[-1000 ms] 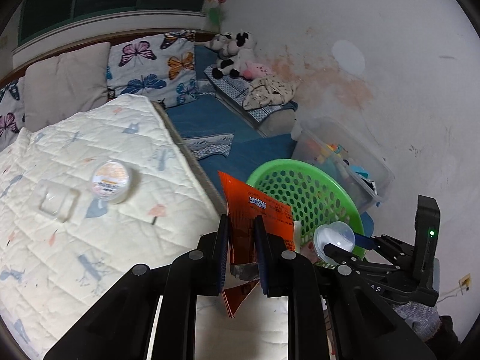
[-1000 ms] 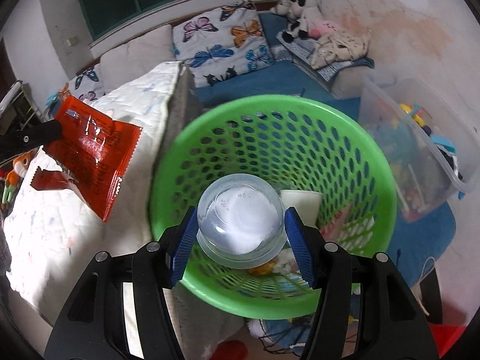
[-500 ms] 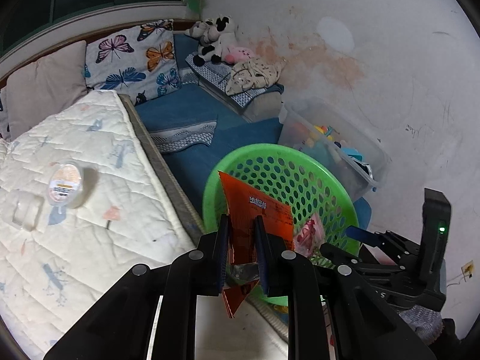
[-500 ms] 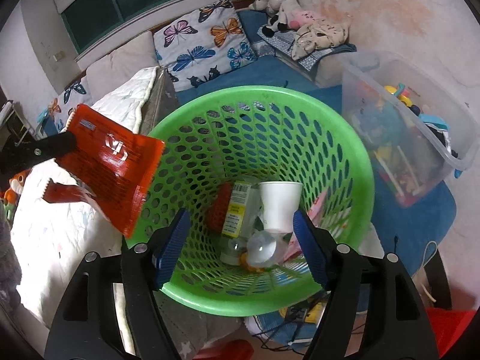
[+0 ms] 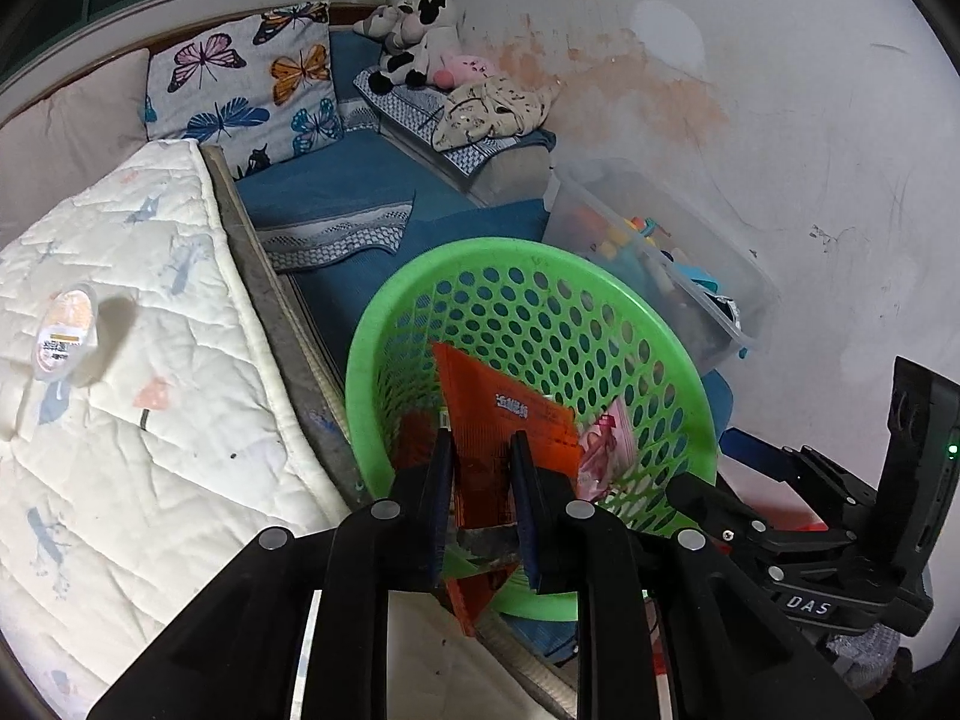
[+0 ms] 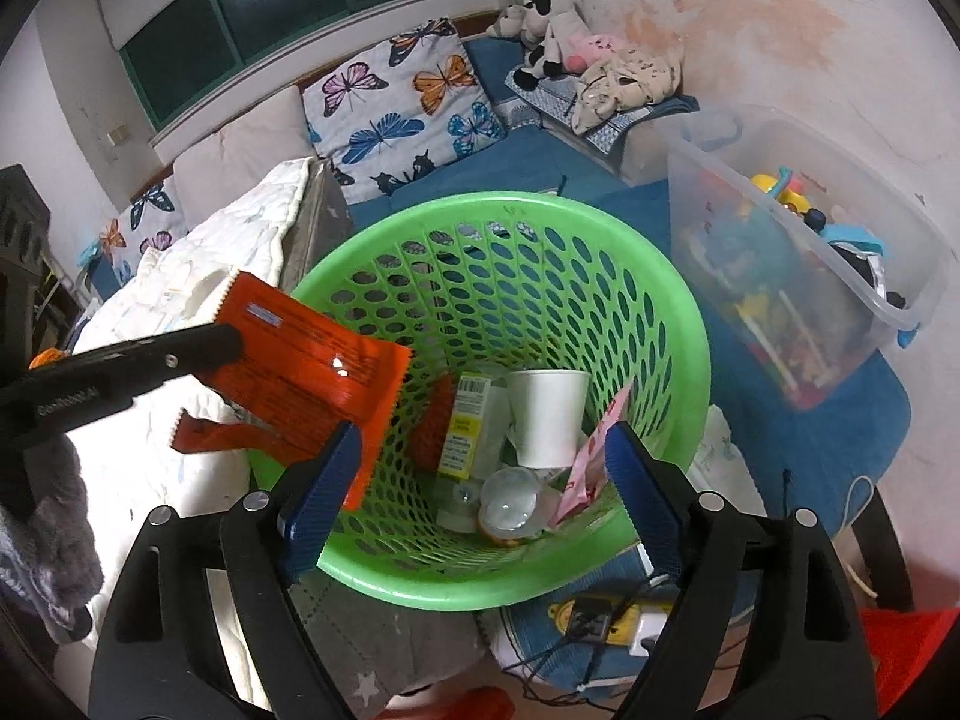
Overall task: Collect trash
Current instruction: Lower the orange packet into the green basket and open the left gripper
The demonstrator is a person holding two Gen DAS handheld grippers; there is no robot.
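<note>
My left gripper [image 5: 480, 480] is shut on an orange-red snack wrapper [image 5: 510, 420] and holds it over the near rim of the green perforated basket [image 5: 540, 264]. In the right wrist view the wrapper [image 6: 312, 366] hangs at the basket's left rim [image 6: 498, 207]. My right gripper [image 6: 474, 462] is open and empty above the basket. Inside lie a clear plastic cup [image 6: 510, 501], a white paper cup [image 6: 546, 414], a yellow-labelled bottle [image 6: 465, 426] and a pink wrapper [image 6: 591, 462]. A sealed round cup [image 5: 66, 330] lies on the white quilt [image 5: 150, 390].
A clear storage bin [image 6: 798, 264] with toys stands right of the basket by the stained wall. Butterfly cushions [image 5: 246, 90] and plush toys [image 5: 420, 42] lie at the back on blue mats. A power strip with cables [image 6: 606, 624] lies on the floor near the basket.
My right gripper opened and the clear plastic cup dropped into the basket. My left gripper carried the orange wrapper from over the quilt to above the basket.
</note>
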